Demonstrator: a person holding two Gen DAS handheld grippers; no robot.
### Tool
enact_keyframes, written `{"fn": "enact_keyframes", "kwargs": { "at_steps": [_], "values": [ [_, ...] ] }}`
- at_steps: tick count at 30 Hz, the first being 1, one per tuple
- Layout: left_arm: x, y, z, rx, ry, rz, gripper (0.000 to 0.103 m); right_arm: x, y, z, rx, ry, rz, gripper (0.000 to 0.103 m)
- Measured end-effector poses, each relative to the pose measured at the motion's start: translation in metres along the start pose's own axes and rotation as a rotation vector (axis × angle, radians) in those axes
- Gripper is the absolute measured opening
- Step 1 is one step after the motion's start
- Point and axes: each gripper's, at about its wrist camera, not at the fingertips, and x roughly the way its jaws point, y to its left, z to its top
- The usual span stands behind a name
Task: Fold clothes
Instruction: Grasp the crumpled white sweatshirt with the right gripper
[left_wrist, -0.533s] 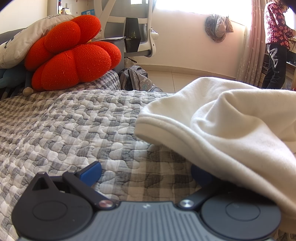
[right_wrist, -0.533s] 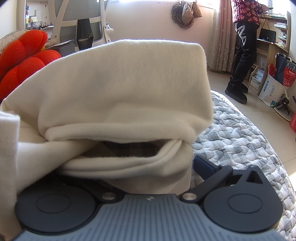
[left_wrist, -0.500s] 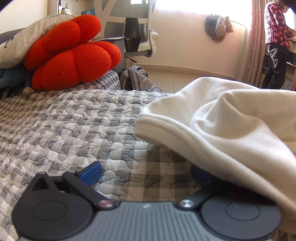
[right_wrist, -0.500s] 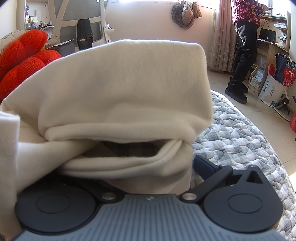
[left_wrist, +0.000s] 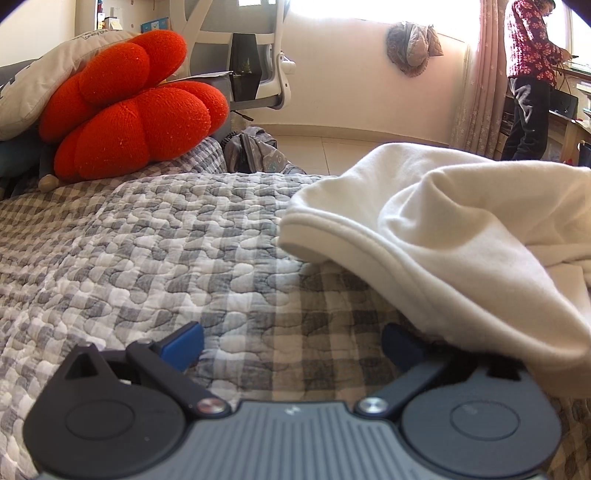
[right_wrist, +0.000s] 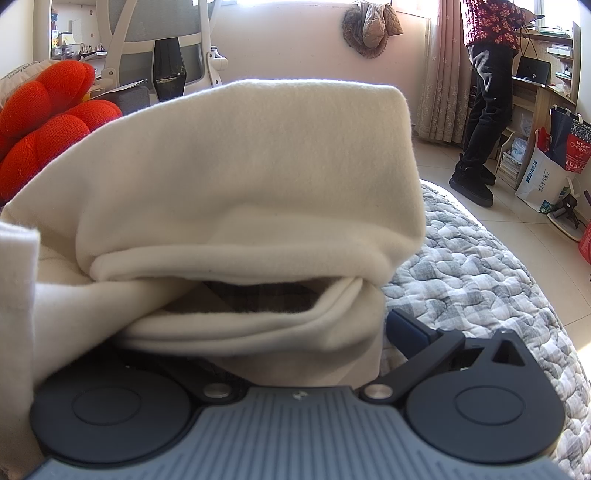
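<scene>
Cream garment (right_wrist: 236, 177) lies bunched on our checked quilt (left_wrist: 155, 251) toward its right edge, draped over one finger of each tool, while our left gripper (left_wrist: 291, 343) and right gripper (right_wrist: 295, 332) both stand spread wide, clamping nothing.
</scene>
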Motion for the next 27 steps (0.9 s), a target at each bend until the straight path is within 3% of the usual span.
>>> {"fn": "enact_keyframes", "kwargs": {
  "at_steps": [2,6,10,14,18,23,25,27],
  "values": [
    [-0.010,0.008,-0.005,0.002,0.000,-0.017,0.103,-0.001,0.001,0.000,0.000,0.001,-0.001,0.103],
    [-0.030,0.020,-0.007,0.020,-0.017,-0.041,0.102,-0.012,0.001,0.005,0.016,0.084,0.013,0.103],
    [-0.049,0.023,-0.008,0.083,-0.051,-0.061,0.102,-0.036,-0.011,-0.010,0.069,-0.036,0.139,0.103],
    [-0.054,0.006,-0.001,0.217,-0.091,-0.067,0.103,-0.058,-0.034,-0.015,0.142,-0.085,0.189,0.103],
    [-0.048,-0.014,0.005,0.293,-0.094,-0.117,0.103,-0.090,-0.048,-0.005,0.100,-0.152,0.188,0.103],
    [-0.031,-0.022,0.005,0.177,-0.056,-0.214,0.102,-0.111,-0.044,0.006,0.030,-0.168,0.198,0.103],
    [-0.024,-0.024,0.004,0.126,-0.043,-0.233,0.097,-0.113,-0.037,0.002,-0.005,-0.160,0.228,0.103],
    [-0.018,-0.024,0.004,0.091,-0.017,-0.229,0.069,-0.113,-0.031,-0.005,-0.018,-0.152,0.278,0.103]
  ]
}}
